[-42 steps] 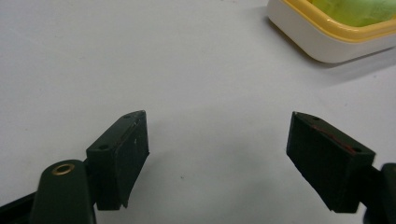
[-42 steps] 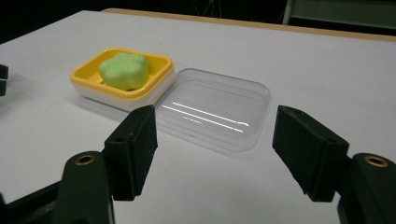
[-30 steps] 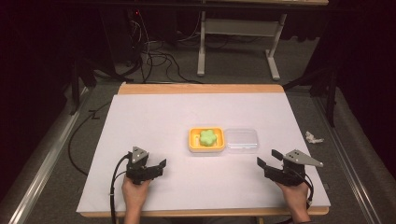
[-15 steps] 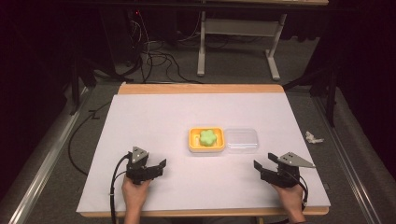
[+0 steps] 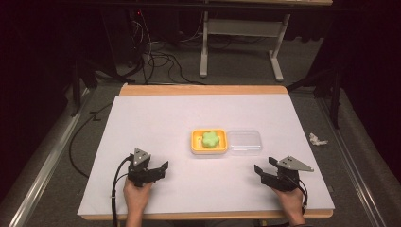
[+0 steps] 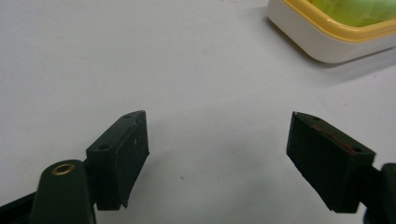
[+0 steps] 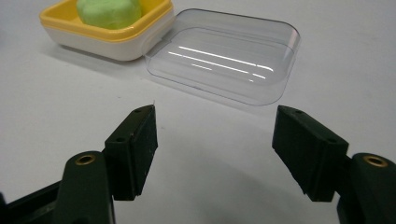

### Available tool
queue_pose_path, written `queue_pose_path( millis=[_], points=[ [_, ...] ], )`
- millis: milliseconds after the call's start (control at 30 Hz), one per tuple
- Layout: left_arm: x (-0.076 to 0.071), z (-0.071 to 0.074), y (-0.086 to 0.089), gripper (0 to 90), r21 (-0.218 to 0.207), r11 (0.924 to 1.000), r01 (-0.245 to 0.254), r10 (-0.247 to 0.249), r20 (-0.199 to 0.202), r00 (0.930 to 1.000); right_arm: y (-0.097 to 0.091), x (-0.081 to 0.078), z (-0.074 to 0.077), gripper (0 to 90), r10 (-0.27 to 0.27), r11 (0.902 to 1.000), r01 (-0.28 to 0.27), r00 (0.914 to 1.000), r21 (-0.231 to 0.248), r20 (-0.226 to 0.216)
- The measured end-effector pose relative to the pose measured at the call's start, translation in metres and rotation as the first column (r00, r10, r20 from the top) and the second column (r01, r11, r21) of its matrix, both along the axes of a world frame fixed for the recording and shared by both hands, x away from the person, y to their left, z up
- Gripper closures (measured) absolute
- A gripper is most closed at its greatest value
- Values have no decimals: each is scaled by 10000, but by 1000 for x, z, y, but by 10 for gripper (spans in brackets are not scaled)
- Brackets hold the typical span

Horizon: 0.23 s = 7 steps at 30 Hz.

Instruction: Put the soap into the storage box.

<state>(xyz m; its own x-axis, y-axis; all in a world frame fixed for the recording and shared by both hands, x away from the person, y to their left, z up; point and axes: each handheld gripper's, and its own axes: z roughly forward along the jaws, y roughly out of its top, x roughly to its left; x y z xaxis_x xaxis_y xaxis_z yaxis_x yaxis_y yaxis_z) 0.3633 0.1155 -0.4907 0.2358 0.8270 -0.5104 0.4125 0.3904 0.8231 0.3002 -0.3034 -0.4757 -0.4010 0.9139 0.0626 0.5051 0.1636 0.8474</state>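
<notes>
On the desk [image 5: 142, 123], the left hand-held gripper [image 5: 158, 171] waits near, jaws wide and empty. The box [image 5: 209, 142] with its green lump [image 5: 211, 139] sits mid-desk, lid [image 5: 244, 142] touching its right side. The right hand-held gripper [image 5: 265, 172], wide and empty, faces the lid, likely to fit it.

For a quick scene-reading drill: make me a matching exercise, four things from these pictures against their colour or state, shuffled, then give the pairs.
Things:
1. soap dish
2. flower-shaped block
3. lid
4. right gripper

Descriptions:
A. clear, lying on the table beside the dish
B. green, sitting inside the dish
C. open, nothing between its fingers
D. yellow rim, white sides

Pairs: 1-D, 2-B, 3-A, 4-C
</notes>
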Motion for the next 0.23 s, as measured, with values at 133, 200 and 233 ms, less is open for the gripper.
queue_pose_path(
  millis=[133, 200, 233],
  points=[
    [0, 0, 0, 216, -2, 10000, -9, 9, 15, 10000, 0, -1, -1, 320, -15, 10000, 15, 10000, 4, 47],
    [0, 0, 0, 216, -2, 10000, -7, 7, 10, 10000, 1, -1, -1, 320, 13, 9999, -13, 10000, -113, 32],
    [0, 0, 0, 216, -3, 10000, -8, 8, 10, 10000, 2, -1, -1, 320, 7, 9999, -6, 10000, -138, 70]
  ],
)
